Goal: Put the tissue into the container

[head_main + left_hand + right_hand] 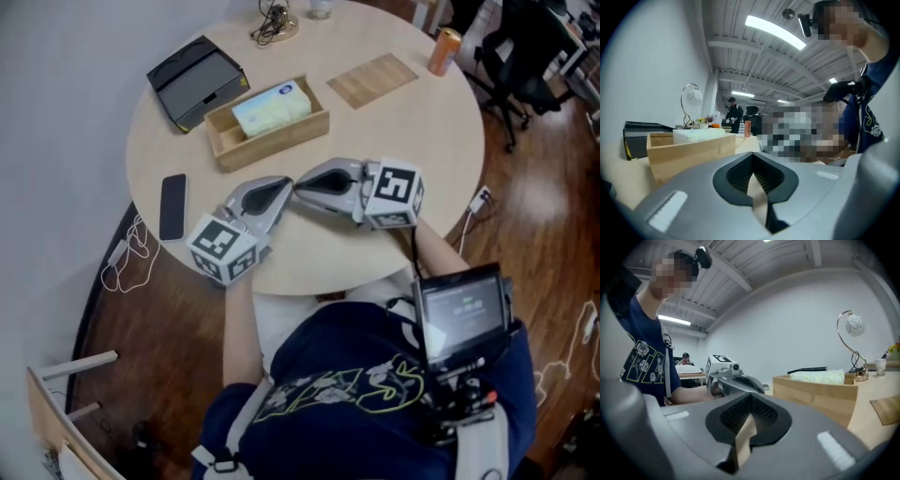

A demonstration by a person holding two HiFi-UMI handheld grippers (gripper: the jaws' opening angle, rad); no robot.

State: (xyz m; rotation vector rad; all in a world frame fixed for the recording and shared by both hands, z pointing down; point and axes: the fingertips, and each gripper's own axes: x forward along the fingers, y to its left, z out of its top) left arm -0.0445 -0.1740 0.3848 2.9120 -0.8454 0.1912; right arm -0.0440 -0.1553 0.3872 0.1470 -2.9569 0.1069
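Seen from above, a round pale wooden bench point(422, 178) with a person point(375, 394) in a dark blue printed shirt seated at its near edge, holding one tool in each hand. The left hand-held gripper point(285, 186) and the right hand-held gripper point(301, 185) lie low over the near half of the bench, angled toward each other so that their tips almost meet at the middle. Each one's own camera shows its two jaws pressed together with nothing between them – both are closed and empty. Beyond the tips, near the middle of the bench, sits an open wooden box point(281, 139). The tissue pack point(272, 108), pale green and white, lies inside it toward the box's right end, its top showing just above the rim. Behind and to the left of the box is a black tray point(197, 82), close to it. A dark phone point(172, 206) lies flat near the bench's left edge, beside the left hand-held gripper's marker cube. A thin wooden board point(372, 80) lies to the right of the box, well apart from it, and an orange can point(444, 51) stands at the far right edge. A lamp point(853, 333) with a curved wire neck stands at the far side of the bench. A small screen point(461, 311) is mounted at the person's right side – its display is lit.
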